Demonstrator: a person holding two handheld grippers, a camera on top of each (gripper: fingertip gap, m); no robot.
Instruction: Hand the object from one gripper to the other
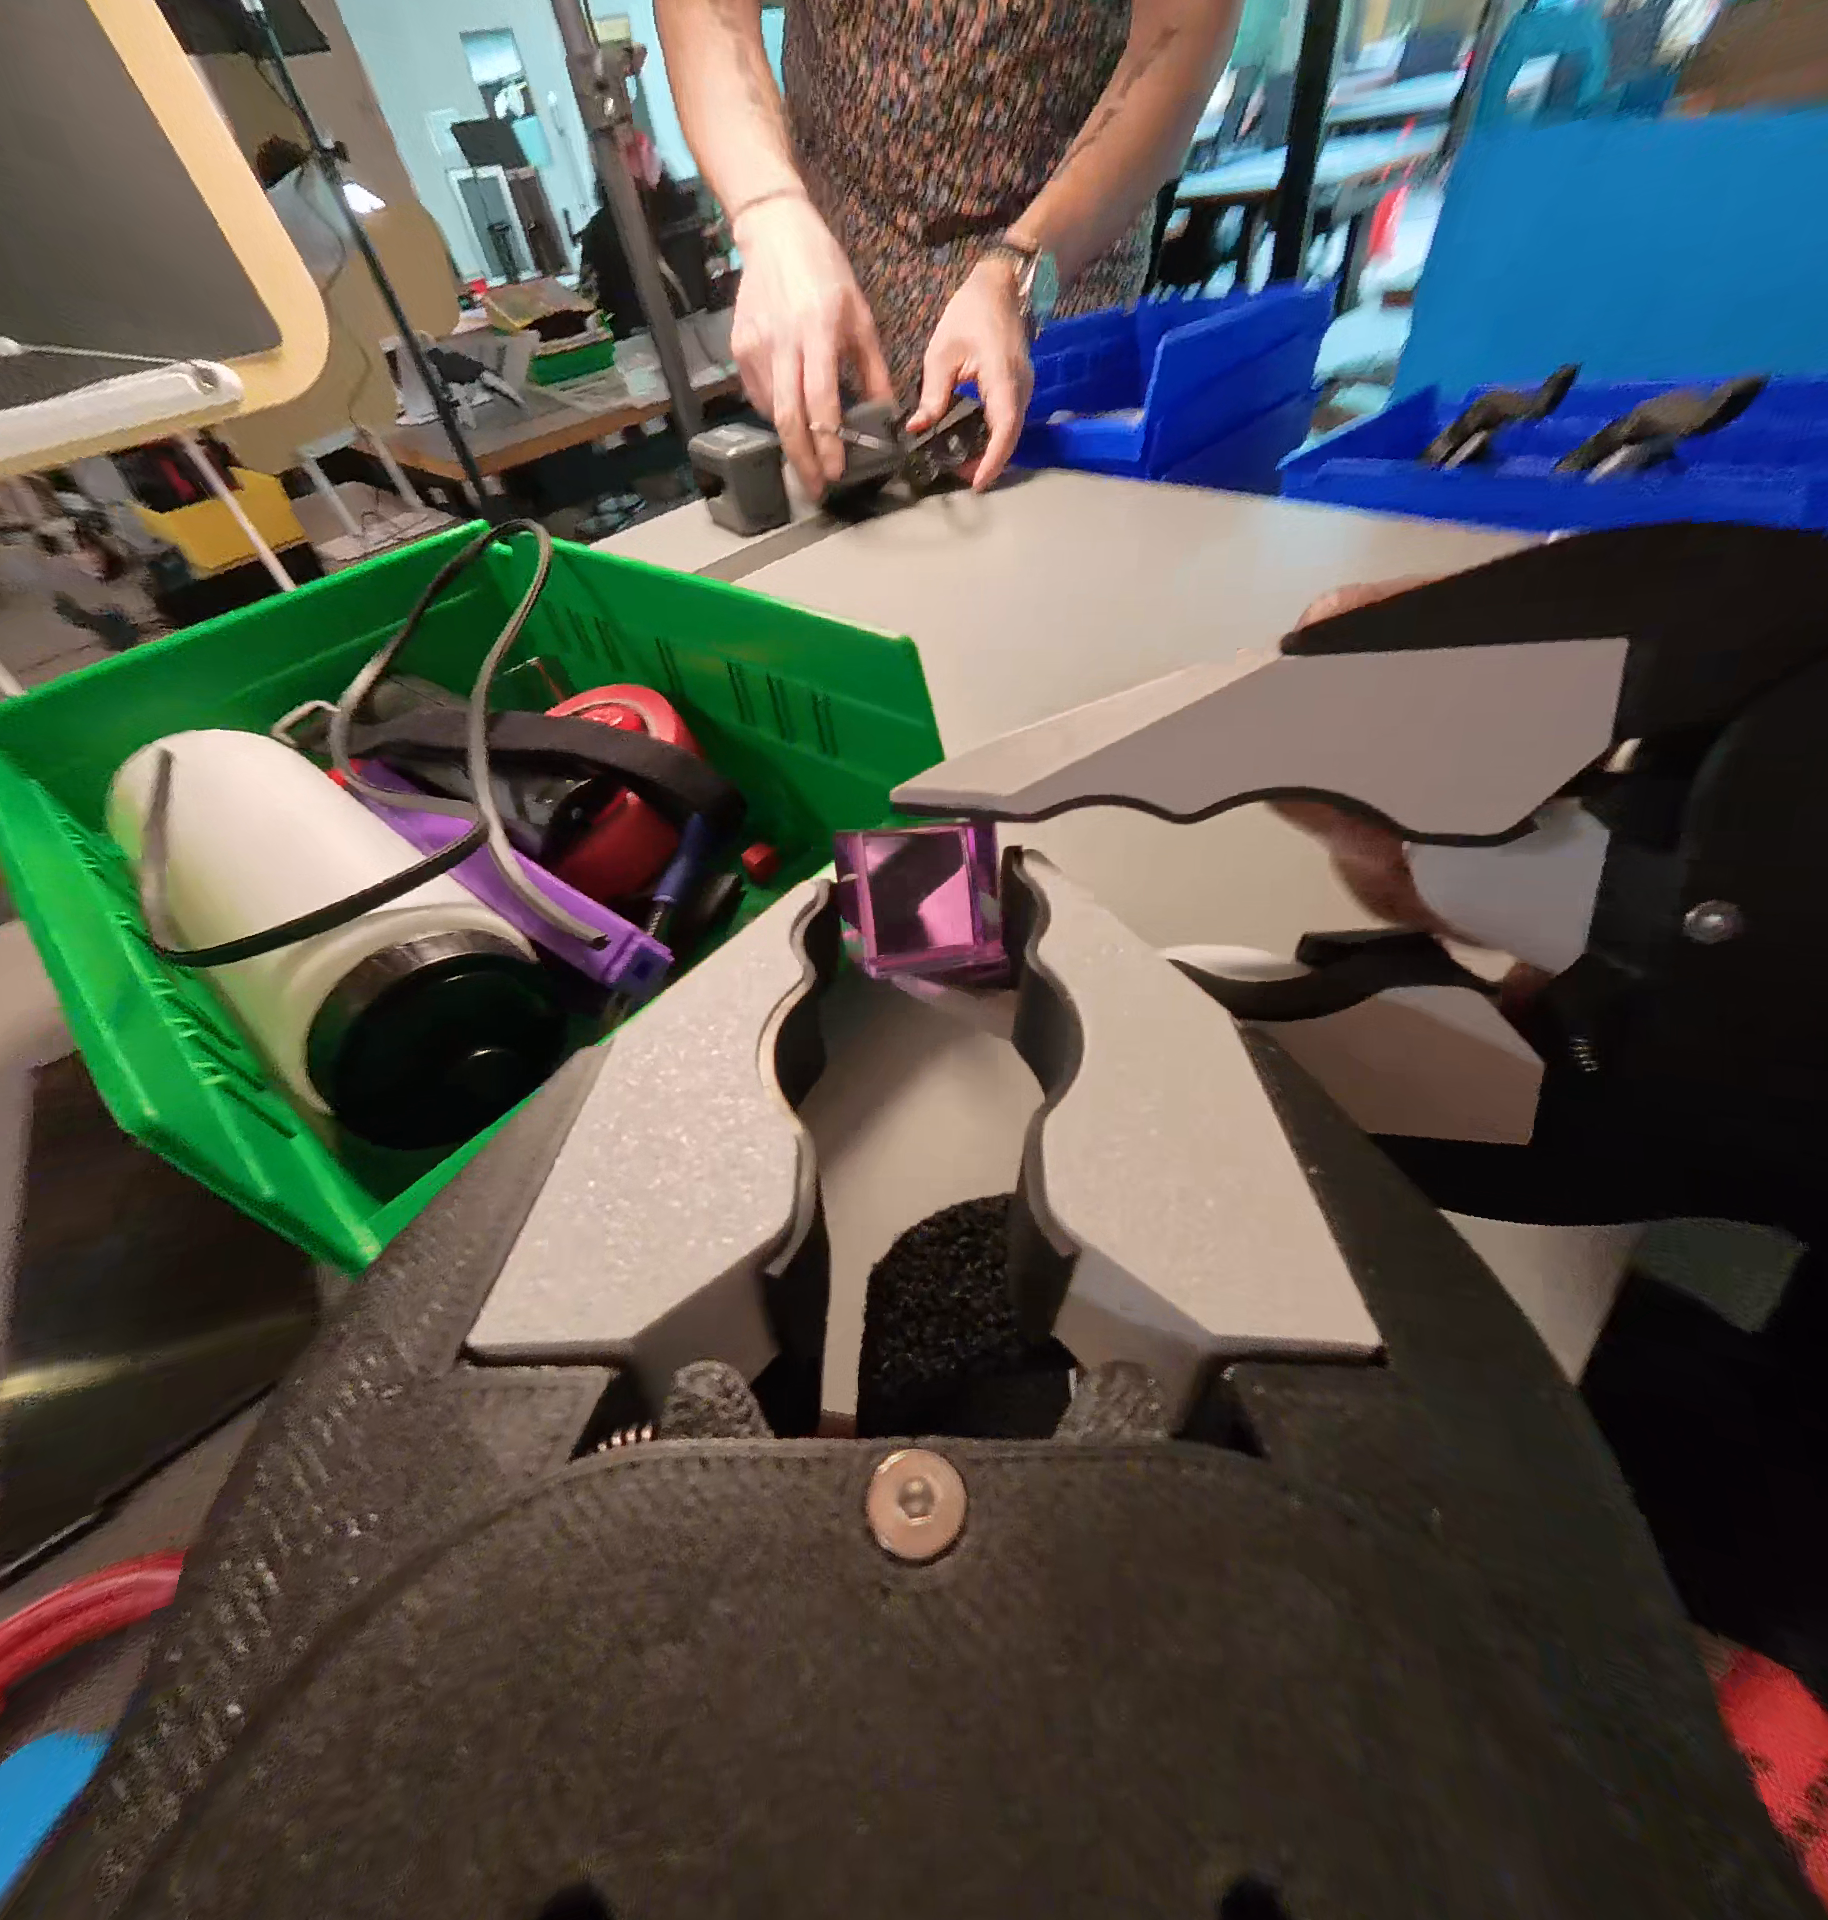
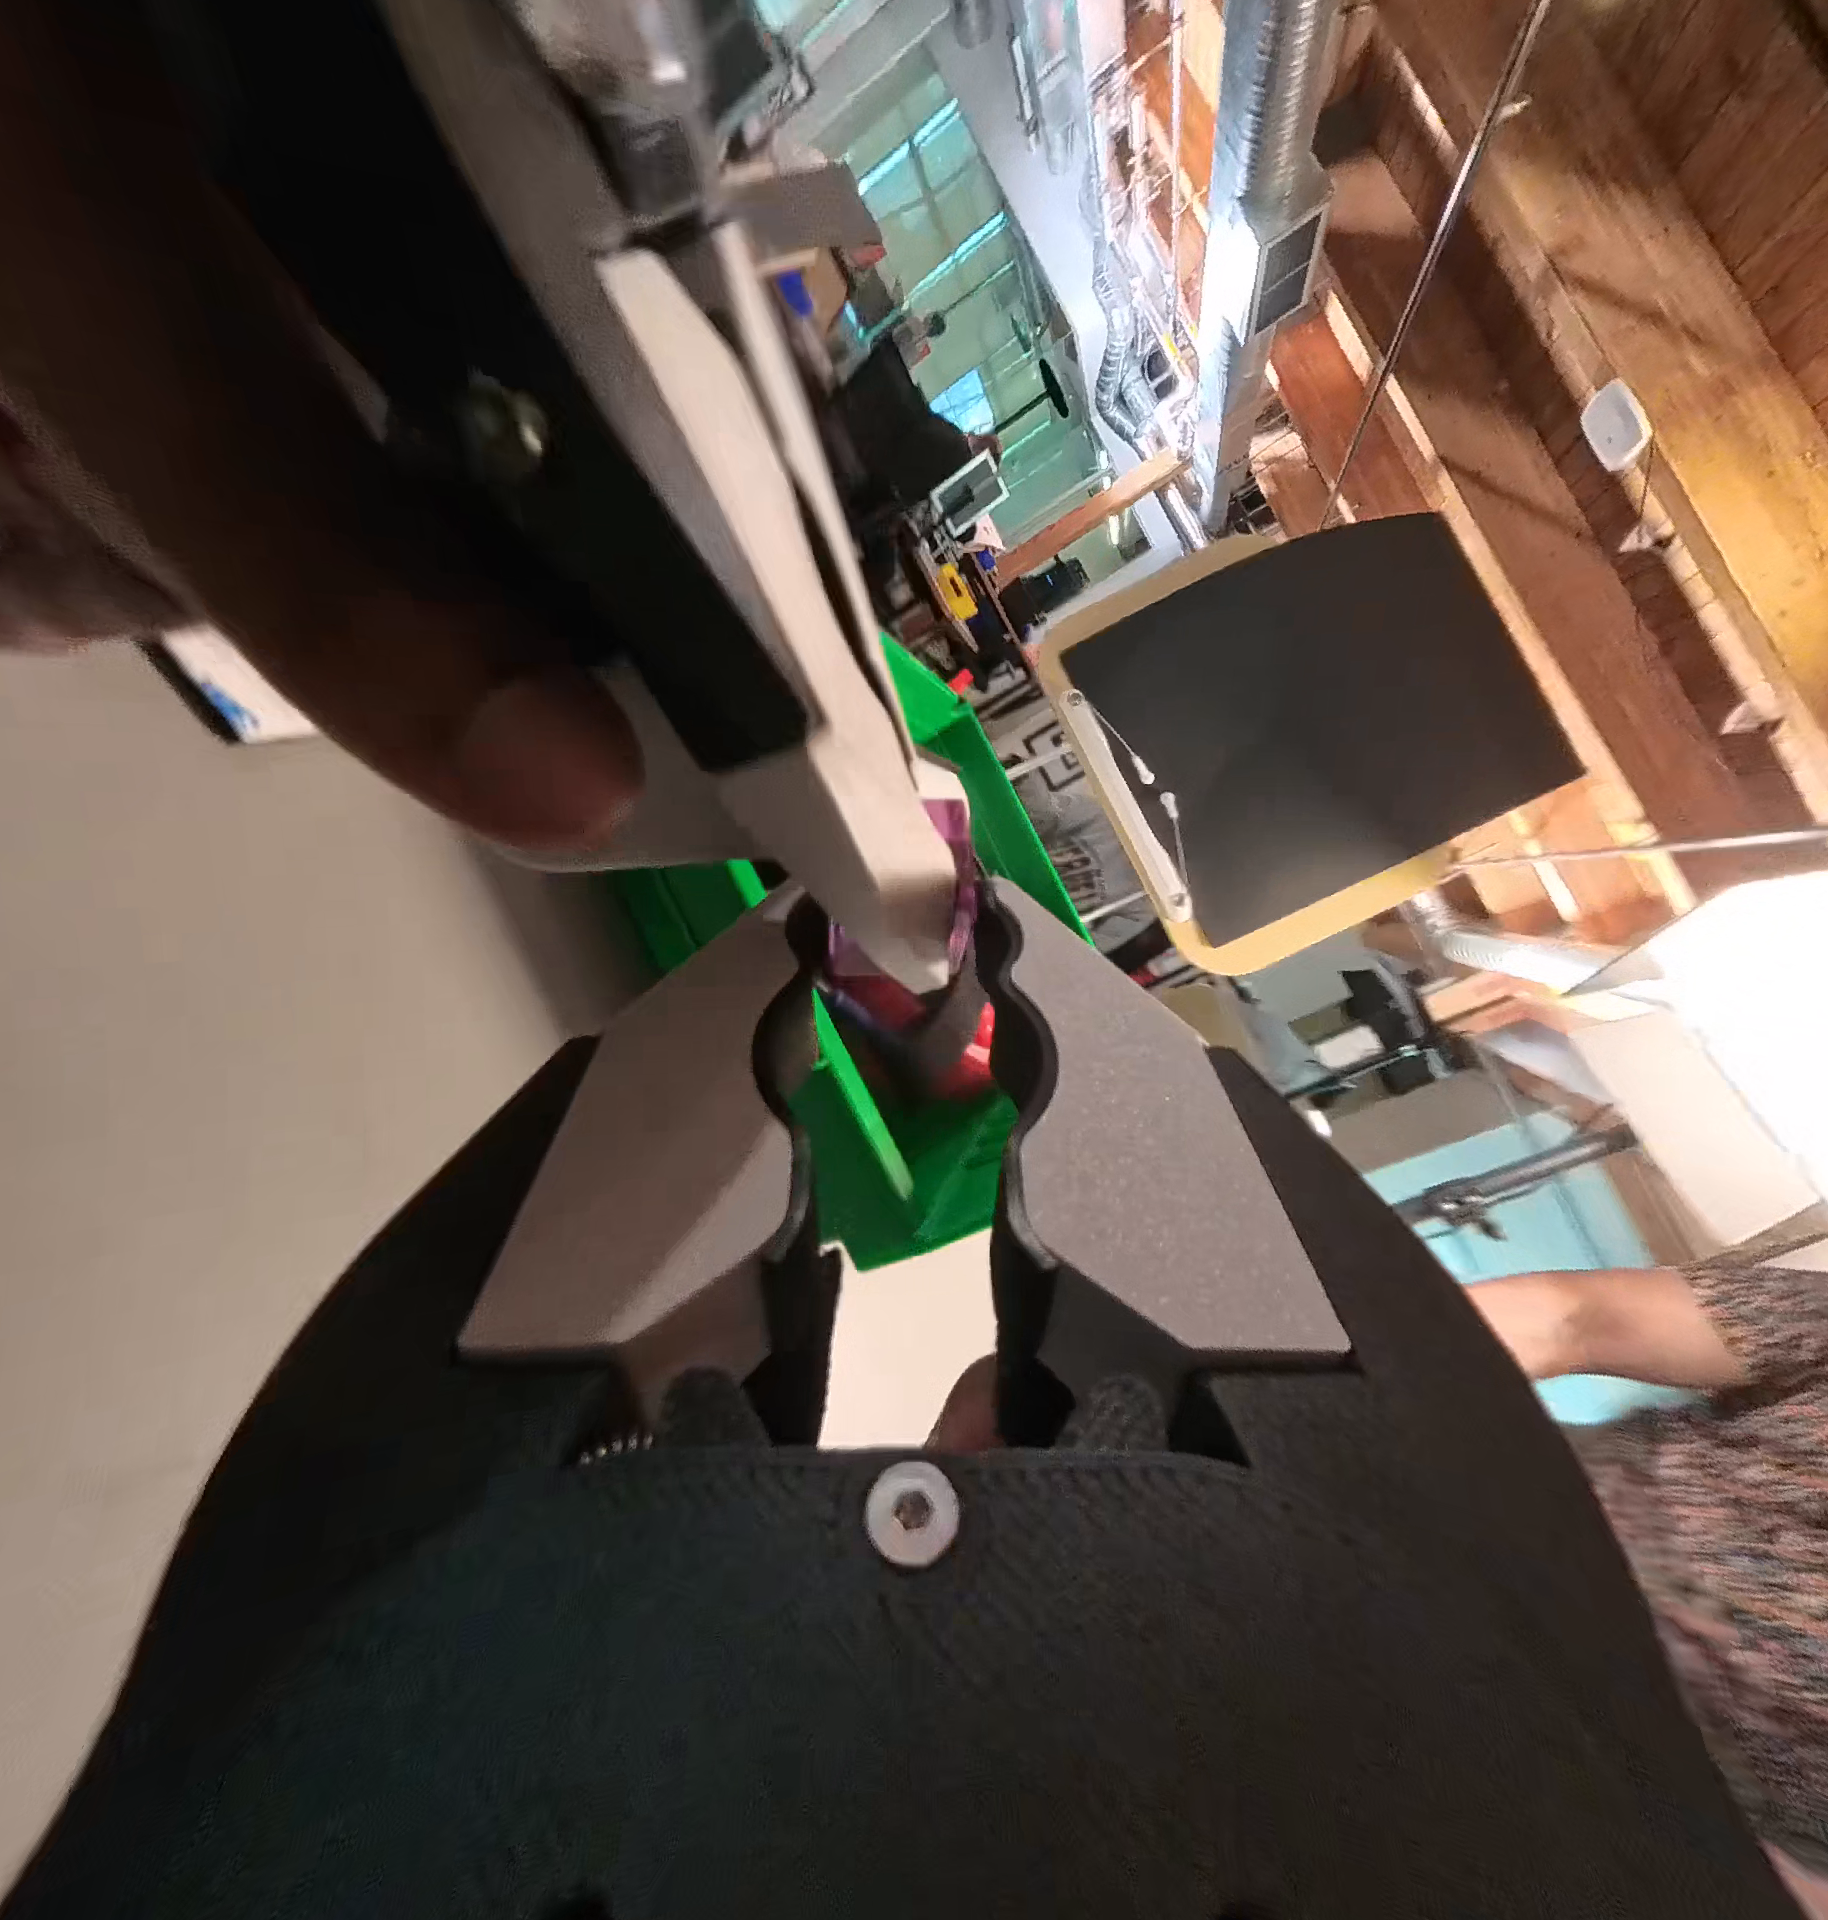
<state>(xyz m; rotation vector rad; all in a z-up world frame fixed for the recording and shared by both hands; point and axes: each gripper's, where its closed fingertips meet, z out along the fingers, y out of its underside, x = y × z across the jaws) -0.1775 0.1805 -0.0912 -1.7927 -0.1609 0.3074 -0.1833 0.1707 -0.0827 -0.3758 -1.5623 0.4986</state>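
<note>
The left gripper (image 1: 925, 909) pinched the purple cube (image 1: 925, 904) at its fingertips, leaving top and bottom free for the right gripper (image 1: 1035, 883), spread around it from the right

The purple cube (image 1: 925, 902) looks like glossy, see-through plastic. The fingers (image 1: 681, 1143) are matt grey with a fine grain, on rough-textured black plastic. The green bin (image 1: 764, 675) is smooth shiny plastic; the worktop (image 1: 1097, 582) is matt grey.
</note>
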